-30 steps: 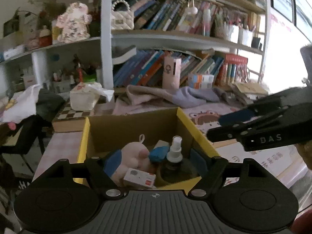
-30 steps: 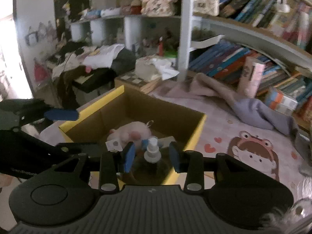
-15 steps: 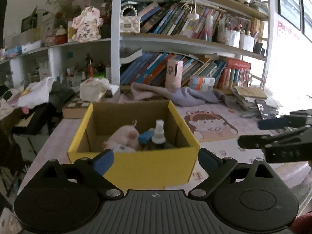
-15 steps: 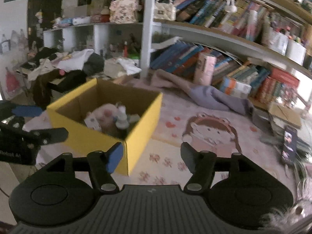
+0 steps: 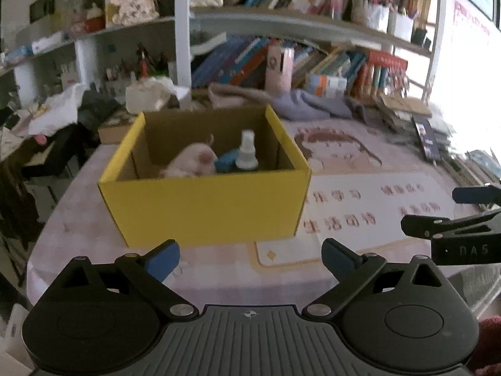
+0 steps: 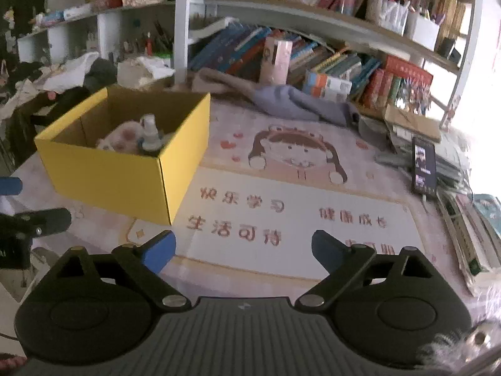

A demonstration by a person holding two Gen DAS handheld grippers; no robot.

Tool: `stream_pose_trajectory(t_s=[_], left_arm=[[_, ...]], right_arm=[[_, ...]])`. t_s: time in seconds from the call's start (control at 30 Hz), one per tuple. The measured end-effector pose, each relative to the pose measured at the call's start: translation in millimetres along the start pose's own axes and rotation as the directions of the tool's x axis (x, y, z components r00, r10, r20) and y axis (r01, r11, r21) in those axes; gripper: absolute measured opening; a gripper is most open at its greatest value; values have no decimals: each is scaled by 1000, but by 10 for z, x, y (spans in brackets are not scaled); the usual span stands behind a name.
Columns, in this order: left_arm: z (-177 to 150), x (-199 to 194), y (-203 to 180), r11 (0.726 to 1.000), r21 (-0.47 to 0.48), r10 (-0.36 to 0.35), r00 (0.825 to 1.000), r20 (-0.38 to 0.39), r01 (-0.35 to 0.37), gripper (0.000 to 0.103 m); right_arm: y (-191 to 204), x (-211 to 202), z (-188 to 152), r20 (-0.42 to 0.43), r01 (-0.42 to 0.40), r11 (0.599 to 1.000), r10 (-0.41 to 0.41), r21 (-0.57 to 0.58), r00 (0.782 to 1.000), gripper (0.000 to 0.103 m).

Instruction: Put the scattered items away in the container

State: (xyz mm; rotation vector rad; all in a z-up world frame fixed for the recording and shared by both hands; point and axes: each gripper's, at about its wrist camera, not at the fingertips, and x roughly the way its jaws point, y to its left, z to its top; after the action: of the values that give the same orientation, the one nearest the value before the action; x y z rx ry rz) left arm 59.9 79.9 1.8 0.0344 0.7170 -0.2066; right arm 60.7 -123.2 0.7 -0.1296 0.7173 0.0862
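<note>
With both grippers, left (image 5: 250, 258) and right (image 6: 242, 246), empty and spreading wide, the yellow cardboard box (image 5: 206, 206) at twelve o'clock already held the pink plush toy (image 5: 191, 163) and white-capped spray bottle (image 5: 247, 152), so tidying looked nearly finished.

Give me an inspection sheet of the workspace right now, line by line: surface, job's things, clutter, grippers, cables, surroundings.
Surface: cartoon-print mat.
Job's things: yellow box holding pink plush, spray bottle, blue item.
Clutter: phone, paper stacks, grey cloth.
Grippers: left gripper and right gripper, jaws opening, nothing between.
Cables: nothing seen.
Surroundings: bookshelf.
</note>
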Motion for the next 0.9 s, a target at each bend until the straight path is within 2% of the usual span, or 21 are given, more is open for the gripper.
stream_pose_trajectory(t_s=[0.47,0.9], left_arm=[[-43,121,-151,1000,11,-15,997,-79,16,100],[-62,141,-206,1000,18,-22,995,-97,24,100]], right_arm=[[-105,54,-90,-65,-13,999,15,34,998,103],[-148,38,-142,-80,-11,998,15,57,997,103]])
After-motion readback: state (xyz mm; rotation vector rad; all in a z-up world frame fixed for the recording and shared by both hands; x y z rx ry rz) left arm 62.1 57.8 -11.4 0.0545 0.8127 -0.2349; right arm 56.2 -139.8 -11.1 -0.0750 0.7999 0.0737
